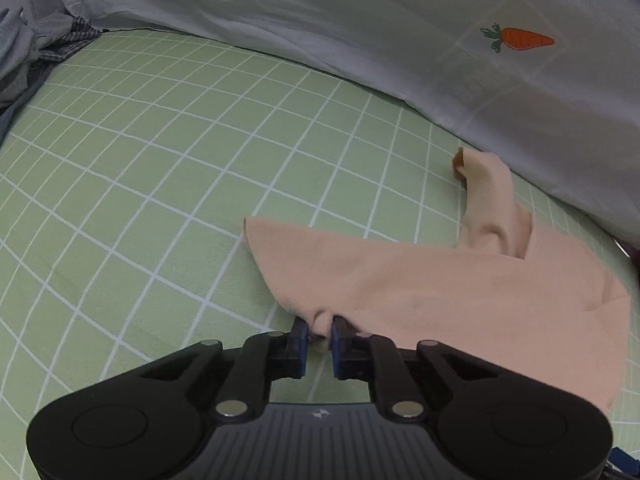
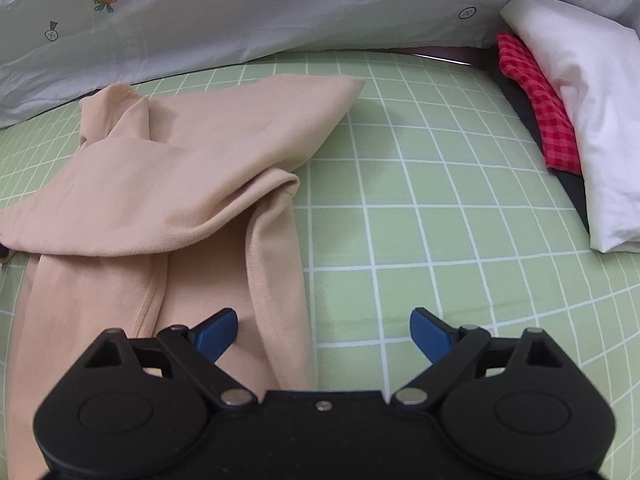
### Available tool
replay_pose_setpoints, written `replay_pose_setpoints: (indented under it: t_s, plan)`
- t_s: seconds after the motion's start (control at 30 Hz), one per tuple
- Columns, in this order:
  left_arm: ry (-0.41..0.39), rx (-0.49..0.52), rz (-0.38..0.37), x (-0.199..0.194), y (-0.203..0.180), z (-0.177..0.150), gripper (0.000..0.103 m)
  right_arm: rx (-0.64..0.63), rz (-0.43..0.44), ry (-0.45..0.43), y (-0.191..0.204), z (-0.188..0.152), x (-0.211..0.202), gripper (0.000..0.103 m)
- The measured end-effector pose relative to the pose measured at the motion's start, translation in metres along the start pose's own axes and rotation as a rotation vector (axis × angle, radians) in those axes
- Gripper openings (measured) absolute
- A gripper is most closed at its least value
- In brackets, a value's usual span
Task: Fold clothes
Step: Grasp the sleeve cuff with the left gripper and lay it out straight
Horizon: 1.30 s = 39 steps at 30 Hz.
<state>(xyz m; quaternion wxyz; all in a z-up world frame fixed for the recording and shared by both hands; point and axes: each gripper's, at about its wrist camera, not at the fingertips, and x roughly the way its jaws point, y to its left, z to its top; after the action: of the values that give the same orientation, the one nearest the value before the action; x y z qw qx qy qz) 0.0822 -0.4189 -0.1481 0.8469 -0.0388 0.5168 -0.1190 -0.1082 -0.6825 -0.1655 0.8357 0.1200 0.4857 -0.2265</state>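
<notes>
**Peach garment half-gathered on the bed**

Left tool (image 1: pixel 320 330) clamped on a bunched edge of the peach garment (image 1: pixel 440 280), which lies rumpled on the green checked bed (image 1: pixel 160 160) near the quilt-side edge. Right tool (image 2: pixel 324 330) spread wide, holding nothing, over the hem. Risk: thin pinch slips under tension; one-sided pull skews the fold.
</notes>
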Motion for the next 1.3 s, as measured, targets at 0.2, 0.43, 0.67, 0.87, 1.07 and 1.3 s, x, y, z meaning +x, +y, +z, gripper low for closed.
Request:
replay_pose_setpoints:
  t_s: [0.2,0.43,0.67,0.87,1.07,1.3]
  plan:
    - [-0.155,-0.011,-0.011,-0.03,0.008,0.02,0.011,-0.008,-0.002,-0.007,0.005,-0.002,-0.008,0.094]
    - [-0.368,-0.1,0.171,-0.066,0.047,0.061,0.018,-0.035,0.004,-0.025,0.012,-0.005,-0.019,0.094]
    - [-0.298,-0.118,0.19,-0.081,0.052,0.042,0.08,-0.08,0.002,-0.064,0.018,-0.015,-0.036,0.094]
    - [-0.182,-0.086,0.113,-0.108,0.03,-0.015,0.084,-0.083,0.01,-0.07,0.011,-0.038,-0.059,0.103]
    - [-0.148,0.024,0.067,-0.15,0.002,-0.073,0.089,-0.098,-0.01,-0.081,0.008,-0.082,-0.085,0.103]
    - [-0.154,0.15,0.031,-0.188,-0.021,-0.127,0.089,-0.143,-0.052,-0.053,0.004,-0.126,-0.097,0.103]
